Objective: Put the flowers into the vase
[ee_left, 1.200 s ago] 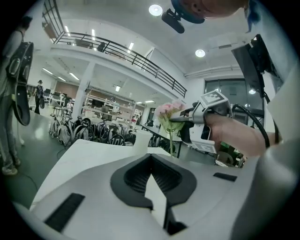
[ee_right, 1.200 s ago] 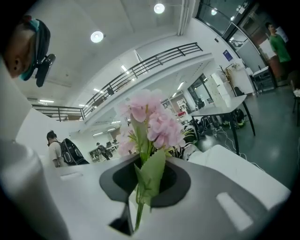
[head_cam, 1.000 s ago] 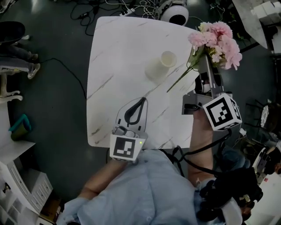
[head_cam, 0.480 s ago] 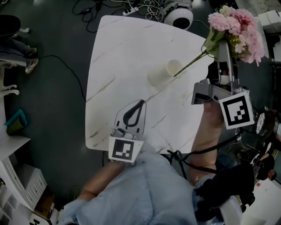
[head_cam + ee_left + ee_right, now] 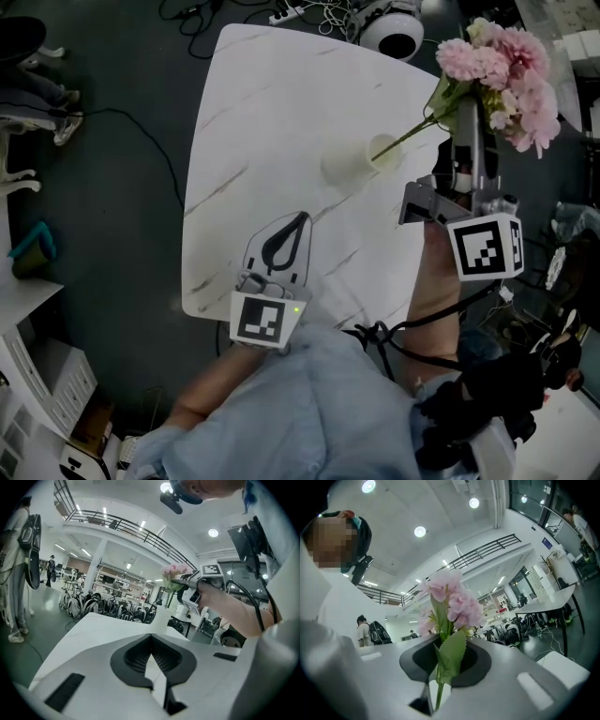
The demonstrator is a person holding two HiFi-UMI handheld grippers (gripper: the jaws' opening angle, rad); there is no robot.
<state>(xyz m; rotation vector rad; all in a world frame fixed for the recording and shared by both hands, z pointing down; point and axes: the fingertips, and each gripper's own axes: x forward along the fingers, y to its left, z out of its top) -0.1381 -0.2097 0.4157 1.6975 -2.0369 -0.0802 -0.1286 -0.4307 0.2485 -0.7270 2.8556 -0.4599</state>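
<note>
White vase [image 5: 349, 165] on marble counter [image 5: 262, 112], stem tip of pink flowers [image 5: 502, 70] at its mouth. Right claw [image 5: 467, 111] clamped on stem, level, beside counter. Left claw [image 5: 298, 221] together, empty, over near edge.

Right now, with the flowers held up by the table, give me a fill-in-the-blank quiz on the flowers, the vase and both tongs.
1. The right tongs are shut on the stem of the flowers, whose blossoms are ____.
2. The left tongs are shut above the table and hold ____.
3. The vase stands on the table, and its colour is ____.

Missing words: pink; nothing; white
</note>
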